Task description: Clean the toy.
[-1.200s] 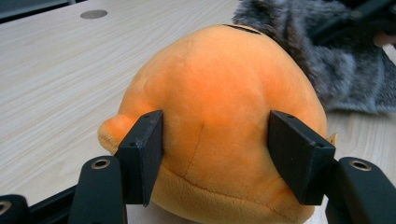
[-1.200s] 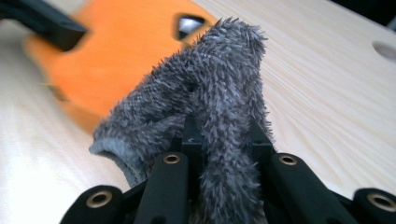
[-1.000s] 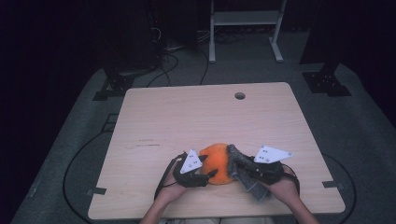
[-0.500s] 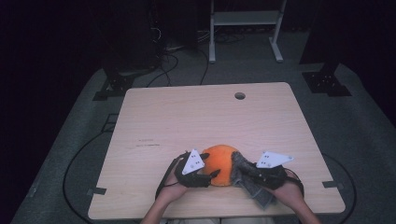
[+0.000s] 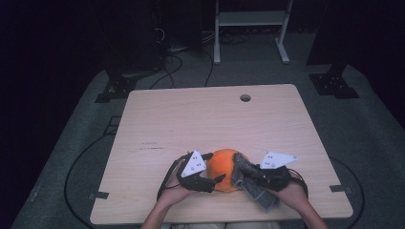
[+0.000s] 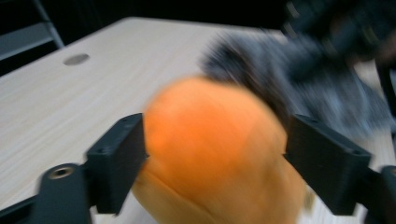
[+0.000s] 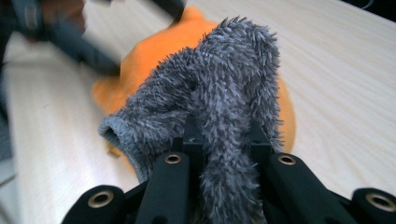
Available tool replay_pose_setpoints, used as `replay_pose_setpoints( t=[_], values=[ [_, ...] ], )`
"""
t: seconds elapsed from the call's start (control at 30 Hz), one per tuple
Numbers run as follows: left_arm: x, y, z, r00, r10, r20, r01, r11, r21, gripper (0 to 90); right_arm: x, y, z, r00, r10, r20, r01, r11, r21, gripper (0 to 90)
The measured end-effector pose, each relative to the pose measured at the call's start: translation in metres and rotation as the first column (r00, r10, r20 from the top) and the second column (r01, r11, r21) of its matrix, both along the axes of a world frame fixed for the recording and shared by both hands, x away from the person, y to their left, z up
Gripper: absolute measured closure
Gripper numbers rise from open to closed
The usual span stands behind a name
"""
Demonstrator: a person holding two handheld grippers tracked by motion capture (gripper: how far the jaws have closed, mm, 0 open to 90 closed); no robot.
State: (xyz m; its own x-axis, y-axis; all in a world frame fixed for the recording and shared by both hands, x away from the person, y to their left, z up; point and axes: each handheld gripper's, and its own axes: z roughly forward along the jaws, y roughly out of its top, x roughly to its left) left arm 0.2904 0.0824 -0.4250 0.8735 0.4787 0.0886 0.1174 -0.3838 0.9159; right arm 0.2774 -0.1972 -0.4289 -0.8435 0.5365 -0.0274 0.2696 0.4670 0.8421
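Fuzzy grey cloth (image 7: 219, 93) drapes a smooth matt orange ball (image 6: 215, 149) on a pale wood-grain table (image 5: 200, 119).

Dark lab, lone table (image 5: 210, 124), floor cables (image 5: 186, 62), stand bases (image 5: 329, 81)

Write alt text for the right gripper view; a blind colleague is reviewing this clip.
The right claw is shut on a fuzzy grey cloth, pressing it against a rounded orange object on a light wooden table. The left claw is a dark blur at upper left.
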Motion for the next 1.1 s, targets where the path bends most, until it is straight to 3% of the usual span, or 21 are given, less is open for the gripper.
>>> replay_pose_setpoints(
  t=[0.07, 0.13, 0.17, 0.23, 0.27, 0.3, 0.43, 0.47, 0.5, 0.57, 0.6, 0.67, 0.73, 0.8, 0.83, 0.9, 0.97, 1.03, 1.1],
  values=[
    [0.002, -0.003, 0.0, 0.9997, 0.025, -0.002, -0.025, 0.9994, 0.022, 16.5, -0.004, 0.0, -0.002, 0.9998, 0.021, 0.006, -0.021, 0.9998, -0.002, 75.6],
    [0.003, -0.01, -0.007, 0.9988, 0.048, 0.006, -0.049, 0.9943, 0.095, 15.9, -0.008, 0.002, -0.002, 0.9989, 0.039, 0.025, -0.039, 0.999, -0.021, 75.5],
    [0.002, -0.011, -0.009, 0.9988, 0.048, 0.008, -0.048, 0.9934, 0.104, 18.6, -0.009, 0.003, -0.002, 0.9988, 0.04, 0.028, -0.039, 0.9988, -0.028, 75.5],
    [0.001, -0.012, -0.012, 0.9987, 0.05, 0.015, -0.051, 0.9926, 0.11, 23.2, -0.006, 0.0, -0.002, 0.9993, 0.034, 0.017, -0.034, 0.9991, -0.024, 75.4],
    [0.001, -0.012, -0.012, 0.9983, 0.055, 0.018, -0.057, 0.99, 0.129, 26.5, -0.002, -0.008, -0.005, 0.9999, 0.006, -0.013, -0.007, 0.9998, -0.02, 75.5],
    [0.001, -0.012, -0.012, 0.9983, 0.055, 0.018, -0.057, 0.99, 0.129, 27.2, -0.002, -0.008, -0.005, 0.9999, 0.006, -0.013, -0.007, 0.9998, -0.02, 75.5],
    [0.001, -0.011, -0.014, 0.9981, 0.061, 0.012, -0.062, 0.9899, 0.127, 28.5, 0.007, -0.031, -0.012, 0.9915, -0.106, -0.075, 0.102, 0.993, -0.059, 75.6],
    [0.001, -0.011, -0.015, 0.9984, 0.054, 0.013, -0.056, 0.9906, 0.125, 29.2, 0.009, -0.034, -0.007, 0.9902, -0.108, -0.089, 0.108, 0.9941, 0.001, 75.6],
    [0.001, -0.011, -0.015, 0.9984, 0.054, 0.013, -0.056, 0.9906, 0.125, 29.3, 0.009, -0.034, -0.007, 0.9902, -0.108, -0.089, 0.108, 0.9941, 0.001, 75.6],
    [0.001, -0.011, -0.015, 0.9987, 0.05, 0.014, -0.051, 0.9905, 0.128, 29.3, 0.01, -0.028, 0.003, 0.9939, -0.082, -0.074, 0.087, 0.9931, 0.078, 75.5],
    [0.001, -0.011, -0.015, 0.9987, 0.049, 0.013, -0.05, 0.9909, 0.125, 29.2, 0.01, -0.021, 0.007, 0.9958, -0.069, -0.059, 0.074, 0.9937, 0.084, 75.5],
    [0.001, -0.009, -0.01, 0.9996, 0.027, 0.013, -0.028, 0.9927, 0.117, 26.9, 0.012, -0.009, 0.006, 0.9978, -0.047, -0.047, 0.05, 0.9977, 0.046, 75.5],
    [0.003, -0.004, 0.0, 0.9997, 0.021, -0.008, -0.021, 0.9978, 0.063, 19.2, 0.008, -0.002, 0.0, 0.9995, -0.031, -0.002, 0.031, 0.9995, -0.007, 75.8],
    [0.007, -0.002, 0.006, 0.9974, 0.072, -0.009, -0.072, 0.9972, 0.022, 13.5, 0.001, -0.002, 0.0, 0.9999, -0.003, 0.014, 0.004, 0.9997, -0.025, 75.8],
    [0.009, -0.002, 0.006, 0.9957, 0.088, -0.028, -0.087, 0.9958, 0.029, 11.9, -0.002, -0.003, -0.001, 0.9997, 0.016, 0.02, -0.016, 0.9996, -0.024, 75.8],
    [0.014, -0.005, 0.001, 0.9924, 0.073, -0.099, -0.068, 0.9962, 0.056, 10.1, -0.007, -0.004, -0.002, 0.9987, 0.037, 0.035, -0.036, 0.9989, -0.031, 75.7],
    [0.013, -0.006, -0.004, 0.9918, 0.02, -0.127, -0.014, 0.9988, 0.046, 21.0, -0.007, -0.008, -0.003, 0.9993, 0.034, 0.014, -0.034, 0.9993, -0.018, 75.6],
    [0.009, -0.008, -0.005, 0.9956, 0.009, -0.094, -0.003, 0.9974, 0.072, 28.6, -0.003, -0.015, -0.004, 0.9996, 0.024, -0.015, -0.024, 0.9997, -0.002, 75.7],
    [0.007, -0.011, -0.004, 0.9972, 0.009, -0.074, -0.002, 0.9956, 0.094, 31.8, 0.002, -0.024, -0.008, 0.9988, -0.026, -0.041, 0.025, 0.9994, -0.023, 75.7]
  ],
)
